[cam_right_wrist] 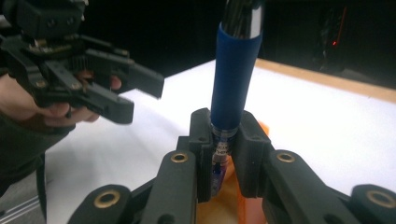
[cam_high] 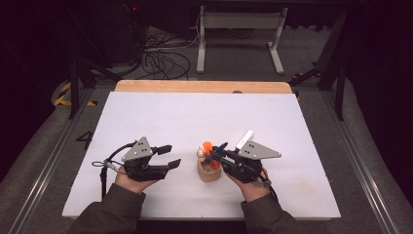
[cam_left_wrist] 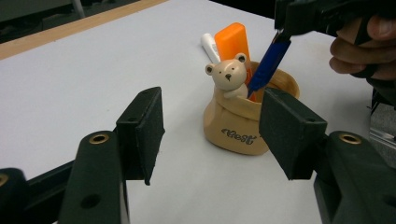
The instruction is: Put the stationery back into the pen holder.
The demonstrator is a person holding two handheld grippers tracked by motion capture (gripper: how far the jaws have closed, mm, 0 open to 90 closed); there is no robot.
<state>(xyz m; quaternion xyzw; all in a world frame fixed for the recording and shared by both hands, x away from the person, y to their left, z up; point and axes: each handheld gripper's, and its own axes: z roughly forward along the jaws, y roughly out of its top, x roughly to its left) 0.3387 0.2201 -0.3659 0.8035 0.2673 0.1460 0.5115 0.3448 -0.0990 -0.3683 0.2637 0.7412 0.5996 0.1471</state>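
Two grippers up: my right gripper (cam_right_wrist: 223, 154) is clamped on the blue pen (cam_left_wrist: 267, 64), tip down in the bear holder (cam_left_wrist: 243, 123) w/ an orange marker (cam_left_wrist: 232, 41), mid-bench (cam_high: 195, 117). My left gripper (cam_high: 168, 157) hangs just beside, jaws apart.

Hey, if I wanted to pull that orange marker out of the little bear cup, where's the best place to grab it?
Grip the orange marker on its top end, which stands clear above the bear cup. Come from above on the far side, since the blue pen held by the right gripper leans across its near side.
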